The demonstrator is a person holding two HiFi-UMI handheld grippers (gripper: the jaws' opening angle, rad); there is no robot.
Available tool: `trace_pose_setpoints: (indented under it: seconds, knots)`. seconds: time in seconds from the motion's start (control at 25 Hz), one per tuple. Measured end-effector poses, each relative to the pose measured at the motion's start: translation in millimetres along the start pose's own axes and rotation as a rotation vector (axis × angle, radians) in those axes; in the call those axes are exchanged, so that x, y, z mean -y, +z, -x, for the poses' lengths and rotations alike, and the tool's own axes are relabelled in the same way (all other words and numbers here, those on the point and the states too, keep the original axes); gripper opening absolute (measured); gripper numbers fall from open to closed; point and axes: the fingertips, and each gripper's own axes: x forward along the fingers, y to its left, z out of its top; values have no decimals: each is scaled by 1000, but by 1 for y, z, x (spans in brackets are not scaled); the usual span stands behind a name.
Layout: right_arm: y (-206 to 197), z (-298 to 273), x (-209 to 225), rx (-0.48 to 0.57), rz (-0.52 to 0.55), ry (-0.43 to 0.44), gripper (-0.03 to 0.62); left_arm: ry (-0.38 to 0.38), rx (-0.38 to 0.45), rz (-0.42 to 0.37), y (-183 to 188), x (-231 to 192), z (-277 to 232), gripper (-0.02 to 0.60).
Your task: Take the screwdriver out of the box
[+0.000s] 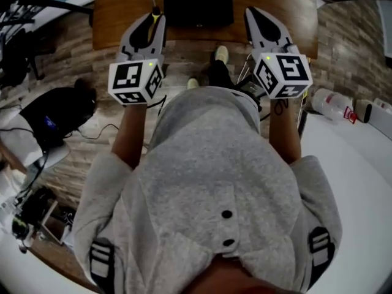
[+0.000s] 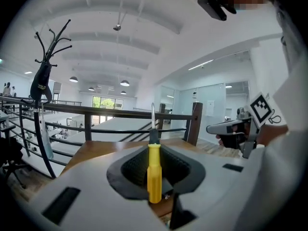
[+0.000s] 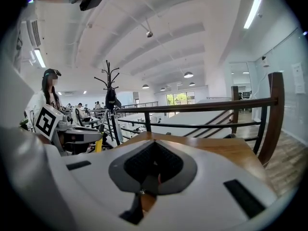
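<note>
A screwdriver [image 2: 154, 177] with a yellow handle and a thin metal shaft stands upright between the jaws of my left gripper [image 2: 154, 147], which is shut on the handle. In the head view the left gripper [image 1: 153, 18] holds the screwdriver [image 1: 155, 12] above the wooden table [image 1: 116, 11], just left of the black box [image 1: 197, 2]. My right gripper [image 1: 253, 12] hovers right of the box. Its jaws meet at the tips with nothing between them [image 3: 152, 143]. The box's inside is hidden from me.
A railing [image 2: 120, 114] runs behind the table, with a black coat stand [image 2: 43, 81] at its left. On the floor at the left lies a black bag [image 1: 58, 112]. A white table [image 1: 361, 164] at the right carries a plastic bottle [image 1: 331, 103].
</note>
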Motion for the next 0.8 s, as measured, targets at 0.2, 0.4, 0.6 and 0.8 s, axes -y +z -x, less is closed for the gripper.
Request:
trace_pose_setpoints:
  seconds: [0.2, 0.4, 0.6, 0.8]
  knots:
    - [0, 25, -27, 22, 4, -11, 15, -11, 46, -15, 7, 5, 36, 83]
    - [-7, 47, -47, 36, 7, -25, 15, -14, 56, -22, 0, 12, 66, 83]
    - [-12, 55, -70, 31, 13, -21, 15, -12, 58, -16, -5, 5, 89, 83]
    - [-13, 63, -87, 25, 20, -26, 15, -23, 61, -21, -6, 3, 108, 83]
